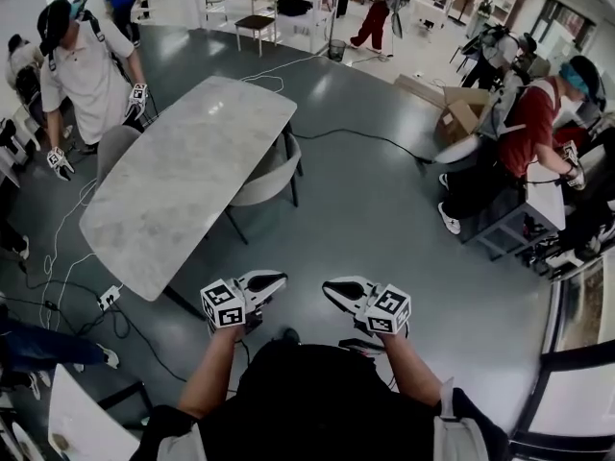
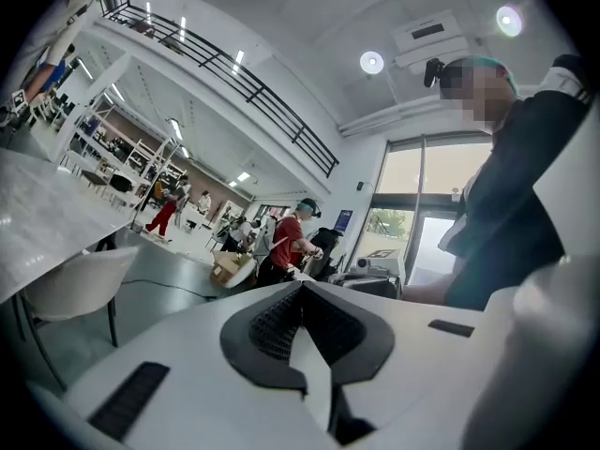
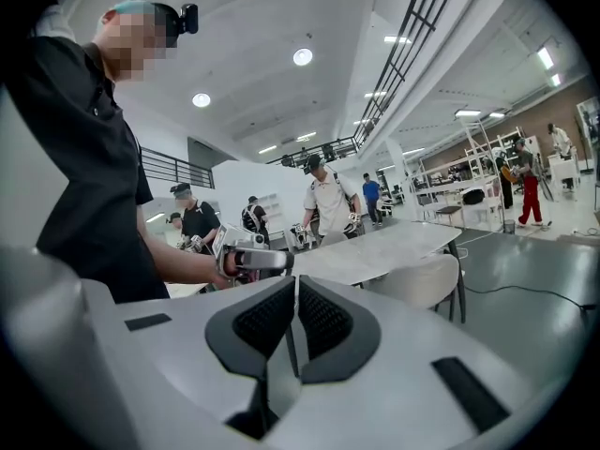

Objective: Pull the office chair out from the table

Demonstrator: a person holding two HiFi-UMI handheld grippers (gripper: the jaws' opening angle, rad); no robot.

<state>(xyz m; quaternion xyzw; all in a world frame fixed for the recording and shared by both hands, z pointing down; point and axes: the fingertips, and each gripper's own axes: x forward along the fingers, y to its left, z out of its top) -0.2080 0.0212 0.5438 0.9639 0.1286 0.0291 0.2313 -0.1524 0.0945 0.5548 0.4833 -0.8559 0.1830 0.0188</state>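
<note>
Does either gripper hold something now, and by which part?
Nothing is held: the left gripper and the right gripper are both shut and empty, apart from the chair.

We wear black short-sleeved top, sleeves ending above elbows. Teal headgear on our head, small black camera mounted on it. In our hands, left gripper and right gripper: white shells, black ribbed jaw linings, each with cube of black-and-white square markers. Pale patch at each shoulder, kind unclear.
</note>
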